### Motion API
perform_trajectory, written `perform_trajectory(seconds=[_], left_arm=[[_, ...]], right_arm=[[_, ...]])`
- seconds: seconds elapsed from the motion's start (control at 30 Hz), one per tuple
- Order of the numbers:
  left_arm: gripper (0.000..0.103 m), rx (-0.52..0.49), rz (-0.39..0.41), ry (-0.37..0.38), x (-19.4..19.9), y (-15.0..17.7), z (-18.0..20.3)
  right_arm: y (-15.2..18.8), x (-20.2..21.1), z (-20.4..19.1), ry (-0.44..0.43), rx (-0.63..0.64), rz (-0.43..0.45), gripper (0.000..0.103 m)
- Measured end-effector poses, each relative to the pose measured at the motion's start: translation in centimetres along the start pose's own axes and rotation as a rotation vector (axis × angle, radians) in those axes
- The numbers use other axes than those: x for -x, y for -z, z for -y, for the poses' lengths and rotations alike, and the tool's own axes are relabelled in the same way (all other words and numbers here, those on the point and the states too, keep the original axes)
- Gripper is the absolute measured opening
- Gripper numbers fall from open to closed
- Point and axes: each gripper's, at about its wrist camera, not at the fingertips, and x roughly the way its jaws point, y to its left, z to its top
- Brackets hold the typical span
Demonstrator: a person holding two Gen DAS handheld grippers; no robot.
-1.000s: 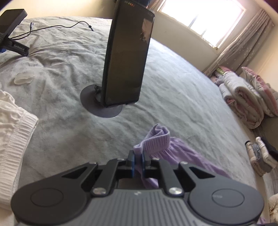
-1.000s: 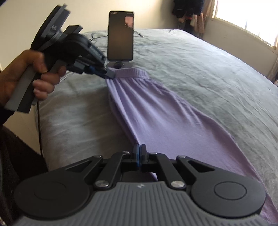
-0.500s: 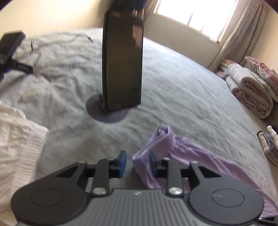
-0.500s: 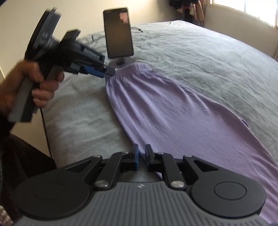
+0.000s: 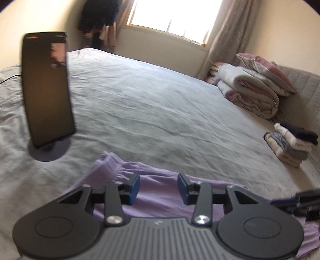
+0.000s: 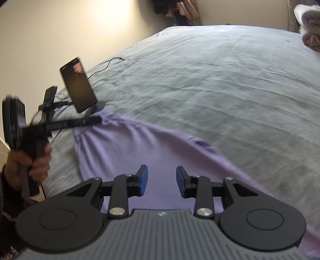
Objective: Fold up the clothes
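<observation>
A lilac garment (image 6: 140, 152) lies stretched flat on the grey bed (image 6: 220, 80), its gathered waistband near the phone stand. In the left wrist view it (image 5: 158, 192) lies under my left gripper (image 5: 158, 187), which is open and empty just above it. My right gripper (image 6: 162, 183) is open and empty over the garment's middle. The left gripper also shows in the right wrist view (image 6: 96, 120), held by a hand, its tips at the waistband. The right gripper's tips show at the right edge of the left wrist view (image 5: 296, 202).
A black phone on a round stand (image 5: 46, 90) stands on the bed by the waistband, with a cable (image 6: 106, 66) behind. Folded quilts (image 5: 254, 90) and a small stack of folded clothes (image 5: 290, 144) lie at the right. A window (image 5: 172, 16) is at the back.
Both grippers have opened and let go of the lilac garment, which now lies flat on the bed. Both have lifted and swung to the right.
</observation>
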Motion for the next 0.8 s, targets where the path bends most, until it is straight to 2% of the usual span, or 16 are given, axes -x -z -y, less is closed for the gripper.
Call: perform_trajectory(seconds=[0.17, 0.33, 0.57, 0.67, 0.8], left_arm=[[0.042, -0.042, -0.017, 0.029, -1.9, 0.5, 1.1], [0.042, -0.055, -0.052, 0.015, -3.3, 1.4, 1.2], [0.042, -0.120, -0.033, -0.003, -3.7, 2.6, 1.6], [0.042, -0.121, -0.033, -0.003, -3.6, 2.6, 1.5], [0.043, -0.118, -0.036, 0.000, -3.6, 2.6, 1.5]], right_arm=[[-1.7, -1.1, 2.9, -0.083, -0.044, -0.045, 0.040], [-3.0, -2.8, 5.7, -0.182, -0.103, -0.107, 0.040], [-3.5, -5.7, 9.1, -0.339, -0.250, -0.231, 0.044], [-3.6, -6.8, 9.7, -0.393, -0.308, -0.246, 0.047], [-4.4, -6.9, 9.9, -0.405, -0.303, -0.268, 0.049]])
